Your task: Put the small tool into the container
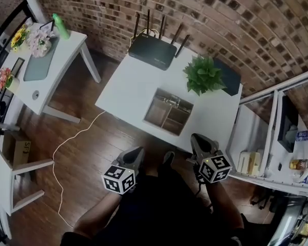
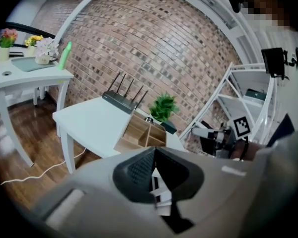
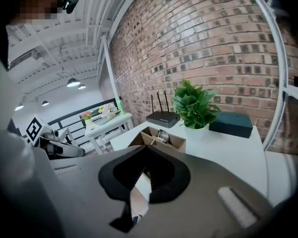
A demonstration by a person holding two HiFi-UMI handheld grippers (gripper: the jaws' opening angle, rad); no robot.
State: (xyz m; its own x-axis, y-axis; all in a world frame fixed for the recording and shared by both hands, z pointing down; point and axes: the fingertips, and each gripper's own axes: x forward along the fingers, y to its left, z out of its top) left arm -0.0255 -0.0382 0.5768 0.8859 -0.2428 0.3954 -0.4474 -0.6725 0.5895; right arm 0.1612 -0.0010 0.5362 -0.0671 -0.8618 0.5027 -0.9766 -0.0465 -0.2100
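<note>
A wooden container (image 1: 168,111) with dividers sits near the front edge of the white table (image 1: 128,91). A small metallic tool (image 3: 162,135) lies in its far compartment, and shows in the head view as a glint (image 1: 170,100). Both grippers hang in front of the table, short of the container. My left gripper (image 1: 138,151) is shut with nothing between its jaws, its tips (image 2: 154,150) pointing toward the container (image 2: 141,134). My right gripper (image 1: 196,138) is also shut and empty, aimed at the container (image 3: 159,138) from the other side.
A black router (image 1: 153,49), a potted plant (image 1: 203,75) and a dark box (image 1: 229,79) stand at the back of the table. A side desk (image 1: 41,65) with flowers is at the left, white shelving (image 1: 269,152) at the right. A cable (image 1: 66,142) trails over the wooden floor.
</note>
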